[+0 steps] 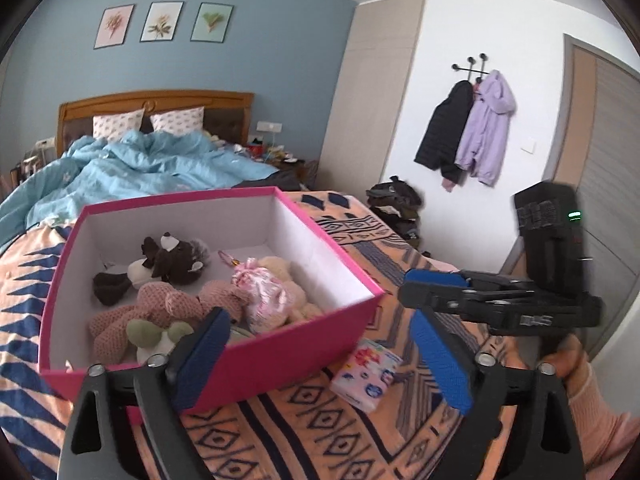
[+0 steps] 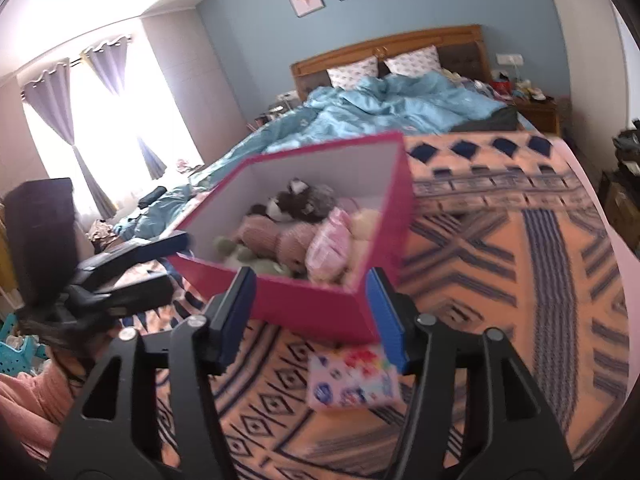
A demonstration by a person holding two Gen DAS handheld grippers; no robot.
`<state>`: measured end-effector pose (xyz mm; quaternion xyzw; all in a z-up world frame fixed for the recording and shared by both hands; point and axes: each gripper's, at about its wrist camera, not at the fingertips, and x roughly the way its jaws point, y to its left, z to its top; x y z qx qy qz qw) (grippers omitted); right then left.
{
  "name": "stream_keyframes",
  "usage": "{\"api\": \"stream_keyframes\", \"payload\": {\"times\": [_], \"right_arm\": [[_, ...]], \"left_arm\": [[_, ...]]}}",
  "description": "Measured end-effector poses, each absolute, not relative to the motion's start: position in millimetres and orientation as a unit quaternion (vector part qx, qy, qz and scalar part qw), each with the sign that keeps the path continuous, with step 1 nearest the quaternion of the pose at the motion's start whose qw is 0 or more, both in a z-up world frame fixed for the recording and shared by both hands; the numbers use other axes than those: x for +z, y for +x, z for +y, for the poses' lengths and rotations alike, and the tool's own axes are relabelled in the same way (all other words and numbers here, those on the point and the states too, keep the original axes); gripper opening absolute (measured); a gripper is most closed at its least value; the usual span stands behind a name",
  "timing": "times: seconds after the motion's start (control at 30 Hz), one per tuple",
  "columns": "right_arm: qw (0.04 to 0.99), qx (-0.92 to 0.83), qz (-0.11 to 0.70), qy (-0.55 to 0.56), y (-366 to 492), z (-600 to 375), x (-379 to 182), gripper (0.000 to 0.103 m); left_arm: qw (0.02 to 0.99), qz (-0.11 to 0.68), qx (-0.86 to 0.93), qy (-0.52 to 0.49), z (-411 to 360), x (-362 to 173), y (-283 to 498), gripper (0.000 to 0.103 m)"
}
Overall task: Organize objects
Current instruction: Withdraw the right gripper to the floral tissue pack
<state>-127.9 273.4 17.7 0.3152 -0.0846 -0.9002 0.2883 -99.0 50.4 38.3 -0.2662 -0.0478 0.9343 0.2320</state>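
A pink box (image 1: 304,352) sat on a bed with an orange and blue blanket (image 1: 360,432). The box was open at the top and white inside.

Soft toys lay in the box. There was a dark brown plush animal (image 1: 176,260), a knitted pink toy (image 1: 160,308), a small green and white toy (image 1: 150,336), and a cream toy in shiny pink cloth (image 1: 266,294).

The left tongs (image 1: 320,364) were just in front of the box. Their blue pads (image 1: 202,364) stood far apart. Nothing was held between them. The near wall of the box showed in the gap, but the pads did not squeeze it.

The right tongs (image 2: 316,316) were near the front corner of the box. Their pads stood apart too, but not as wide. The corner of the box showed between them, and they did not grip it.

A small pack with bright flowers on it (image 2: 354,380) lay on the blanket. It was just in front of the box and close under the right tongs. It lay to the right of the left tongs.

Far behind the box, a blue quilt (image 1: 140,172) was bunched up on the bed. Two pillows (image 1: 120,124) leaned on a wooden headboard (image 1: 156,102).

A pink sleeve (image 2: 28,404) showed by the right tongs.
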Motion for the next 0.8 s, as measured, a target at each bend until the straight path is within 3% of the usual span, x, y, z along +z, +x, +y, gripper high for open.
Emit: {"api": "stream_keyframes", "payload": {"times": [0.37, 0.53, 0.7, 0.8], "right_arm": [[0.246, -0.862, -0.102, 0.431, -149, 292, -64, 0.06], [0.26, -0.85, -0.094, 0.448, -148, 278, -77, 0.049], [0.276, -0.846, -0.083, 0.448, -130, 263, -79, 0.048], [0.295, -0.839, -0.085, 0.449, -117, 253, -80, 0.048]], "left_arm": [[0.26, -0.026, 0.912, -0.318, 76, -2, -68, 0.094], [0.25, -0.062, 0.898, -0.357, 70, -28, -76, 0.094], [0.237, -0.065, 0.883, -0.399, 70, -50, -86, 0.085], [0.244, -0.075, 0.872, -0.418, 69, -57, -90, 0.071]]}}
